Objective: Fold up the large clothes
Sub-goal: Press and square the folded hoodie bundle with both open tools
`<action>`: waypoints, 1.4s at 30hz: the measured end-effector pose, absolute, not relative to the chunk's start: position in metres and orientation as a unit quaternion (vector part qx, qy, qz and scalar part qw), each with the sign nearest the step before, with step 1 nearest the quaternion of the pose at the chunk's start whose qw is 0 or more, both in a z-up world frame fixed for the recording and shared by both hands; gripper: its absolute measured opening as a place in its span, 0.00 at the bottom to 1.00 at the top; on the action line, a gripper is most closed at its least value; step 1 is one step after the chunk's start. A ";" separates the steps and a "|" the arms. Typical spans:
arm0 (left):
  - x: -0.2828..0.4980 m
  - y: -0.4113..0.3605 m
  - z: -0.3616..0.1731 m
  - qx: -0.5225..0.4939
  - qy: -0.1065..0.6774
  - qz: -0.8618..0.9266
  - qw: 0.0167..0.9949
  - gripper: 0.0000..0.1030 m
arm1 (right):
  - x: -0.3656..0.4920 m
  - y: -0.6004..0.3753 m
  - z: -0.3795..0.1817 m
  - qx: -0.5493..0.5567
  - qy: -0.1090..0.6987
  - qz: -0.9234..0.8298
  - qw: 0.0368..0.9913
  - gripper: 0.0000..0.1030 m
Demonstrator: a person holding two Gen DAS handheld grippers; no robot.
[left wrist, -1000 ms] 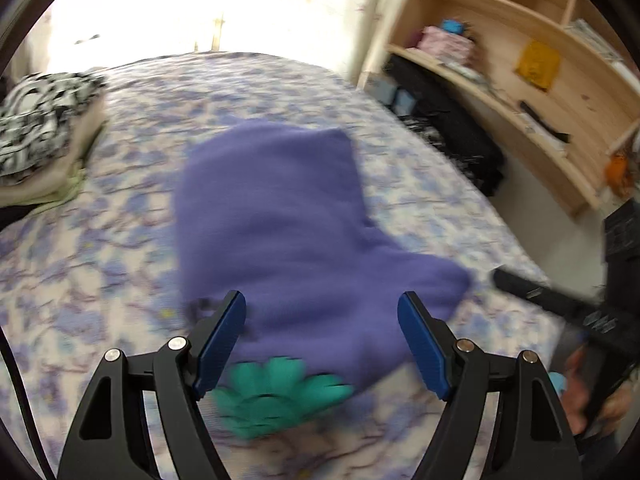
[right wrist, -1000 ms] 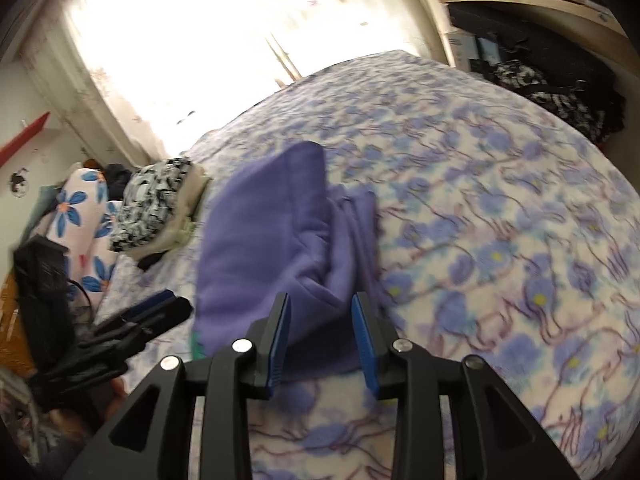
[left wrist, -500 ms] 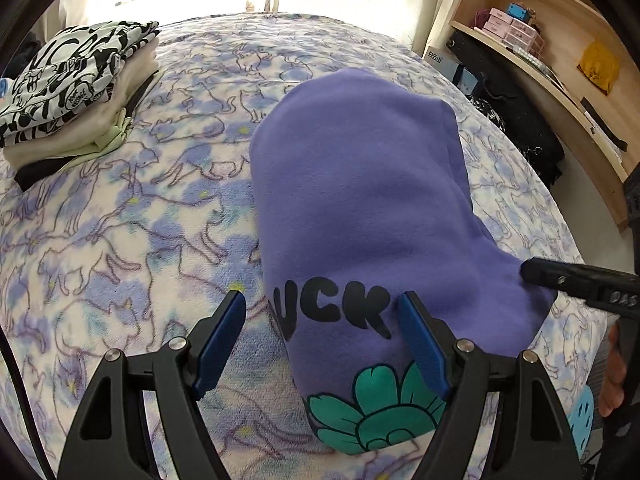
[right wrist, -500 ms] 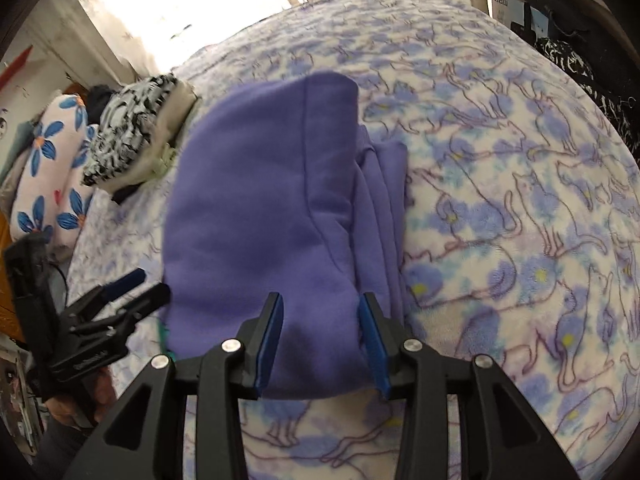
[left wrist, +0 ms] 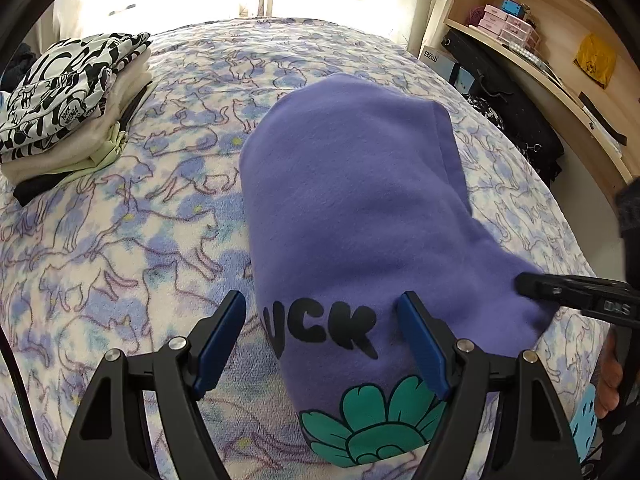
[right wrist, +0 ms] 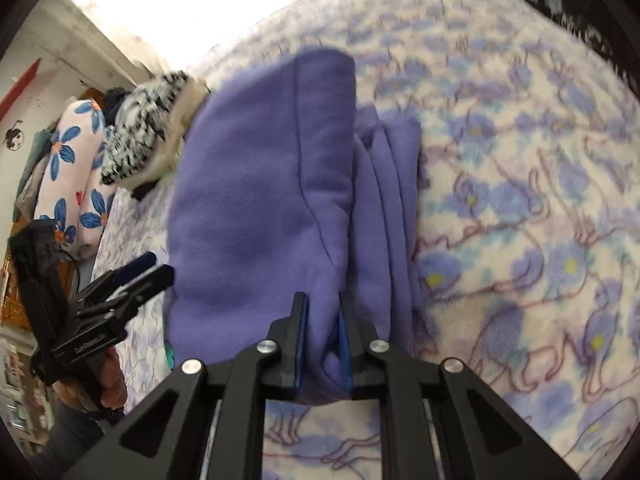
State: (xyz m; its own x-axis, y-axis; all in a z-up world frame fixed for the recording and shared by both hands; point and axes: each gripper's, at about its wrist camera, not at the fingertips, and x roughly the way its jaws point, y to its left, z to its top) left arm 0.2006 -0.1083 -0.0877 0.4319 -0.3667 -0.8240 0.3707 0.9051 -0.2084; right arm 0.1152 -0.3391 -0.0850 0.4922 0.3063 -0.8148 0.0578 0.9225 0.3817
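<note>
A purple sweatshirt point(left wrist: 352, 200) lies folded on the bed, with black letters and a green flower print at its near end. My left gripper point(left wrist: 322, 324) is open, its fingers straddling the near left corner over the print without pressing it. My right gripper point(right wrist: 322, 316) is at the garment's near right edge. Its jaws are closing, and a bunched fold of the purple sweatshirt point(right wrist: 256, 184) is pinched between the blue pads. The right gripper's tip point(left wrist: 532, 284) shows in the left wrist view against the fabric edge. My left gripper point(right wrist: 148, 270) shows in the right wrist view beside the garment.
The bed carries a blue and cream cat-print blanket point(left wrist: 120, 248). A stack of folded clothes point(left wrist: 68, 96) sits at the far left. A flowered pillow point(right wrist: 72, 168) lies past it. Wooden shelves point(left wrist: 540, 40) and black bags point(left wrist: 504, 96) stand to the right of the bed.
Both grippers came down closer to the sweatshirt. The right jaws narrowed from wide apart onto the near edge of the fabric. The left jaws kept the same width.
</note>
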 end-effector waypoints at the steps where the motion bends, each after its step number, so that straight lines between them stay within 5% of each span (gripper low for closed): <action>1: 0.200 -0.109 -0.088 0.003 0.485 -0.218 0.847 0.75 | 0.110 -0.338 -0.078 0.179 0.486 0.072 0.852 0.12; 5: 0.192 -0.115 -0.091 0.004 0.485 -0.236 0.842 0.75 | 0.080 -0.347 -0.079 0.187 0.457 0.055 0.868 0.11; 13: 0.177 -0.132 -0.113 0.013 0.484 -0.252 0.838 0.77 | 0.082 -0.358 -0.165 0.232 0.493 0.014 0.839 0.11; 18: 0.184 -0.129 -0.107 0.009 0.495 -0.256 0.830 0.77 | 0.088 -0.344 -0.144 0.180 0.499 0.018 0.847 0.13; 21: 0.197 -0.126 -0.101 0.003 0.503 -0.265 0.823 0.77 | 0.099 -0.343 -0.122 0.172 0.505 0.035 0.845 0.17; 26: 0.222 -0.121 -0.089 -0.011 0.505 -0.269 0.820 0.78 | 0.131 -0.358 -0.089 0.198 0.464 0.049 0.862 0.54; 42: 0.326 -0.095 -0.103 -0.100 0.524 -0.259 0.805 0.77 | 0.266 -0.409 -0.142 0.351 0.456 0.100 0.812 0.55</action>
State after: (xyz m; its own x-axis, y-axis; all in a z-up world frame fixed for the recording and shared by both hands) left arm 0.3263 -0.0947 -0.1025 0.3170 -0.5216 -0.7921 0.3123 0.8460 -0.4321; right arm 0.2659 -0.4086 -0.1421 0.5646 0.4824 -0.6697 0.1580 0.7332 0.6614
